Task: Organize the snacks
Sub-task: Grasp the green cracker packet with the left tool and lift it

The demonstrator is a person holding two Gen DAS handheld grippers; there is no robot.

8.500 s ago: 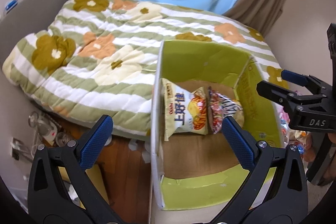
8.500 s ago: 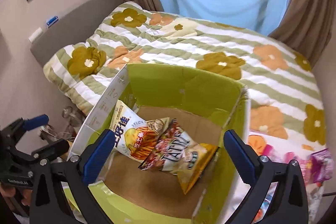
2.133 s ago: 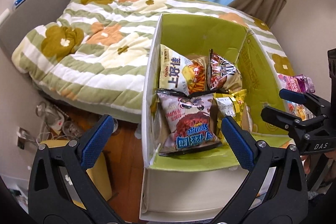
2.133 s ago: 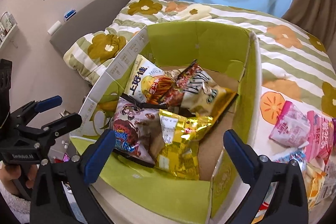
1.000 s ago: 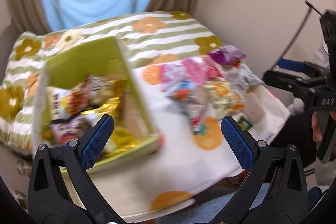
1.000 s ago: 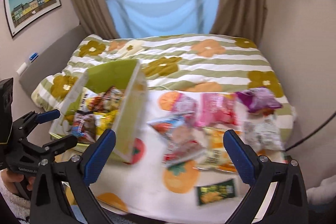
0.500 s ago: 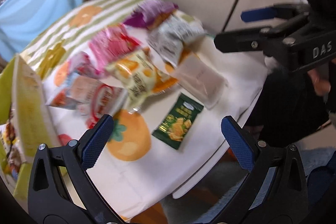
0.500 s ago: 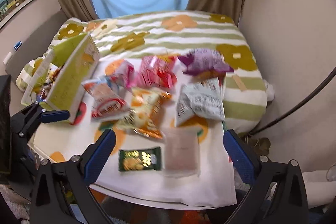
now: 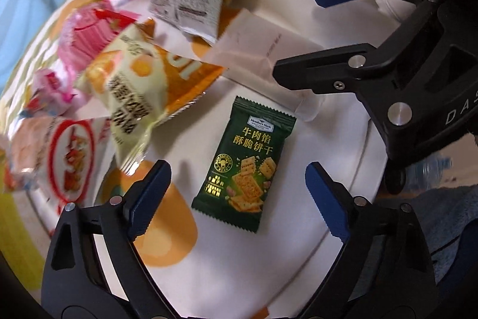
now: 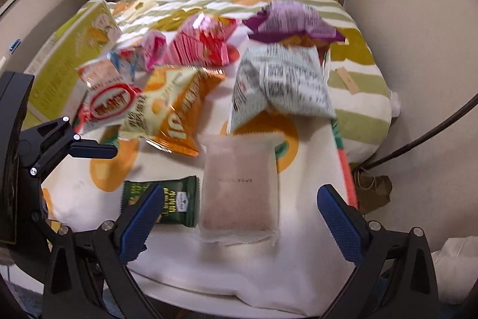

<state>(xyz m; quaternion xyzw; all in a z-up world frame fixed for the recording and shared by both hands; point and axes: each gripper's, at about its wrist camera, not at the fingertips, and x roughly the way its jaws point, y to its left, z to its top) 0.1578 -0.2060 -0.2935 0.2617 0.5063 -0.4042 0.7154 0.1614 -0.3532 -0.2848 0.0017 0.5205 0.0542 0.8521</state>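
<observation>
your left tool (image 9: 237,195) hangs over the small dark green cracker packet (image 9: 244,168), which lies flat on the tabletop (image 9: 298,145) between the two blue pads, touching neither. its jaws have just been closing a little but are wide apart and grip nothing. your right tool (image 10: 236,221) stands just as wide over the frosted pinkish pouch (image 10: 239,190), which sits between its pads without contact; that tool has hold of nothing either. the green packet lies just beside the pouch, on its left in the right wrist view, partly behind the left pad.

the green packet is a glossy rectangular foil sachet with crimped, serrated ends and gold print. the pouch is matte, translucent and pillow-shaped, with frayed-looking sealed edges. the tabletop wears a white cloth printed with orange fruit shapes. farther back lies a loose heap of puffy, crinkled bags: a cream-and-orange chip bag (image 10: 170,112), a pale grey printed bag (image 10: 277,85), a pink bag (image 10: 200,45) and a purple bag (image 10: 291,21), all blurred.
</observation>
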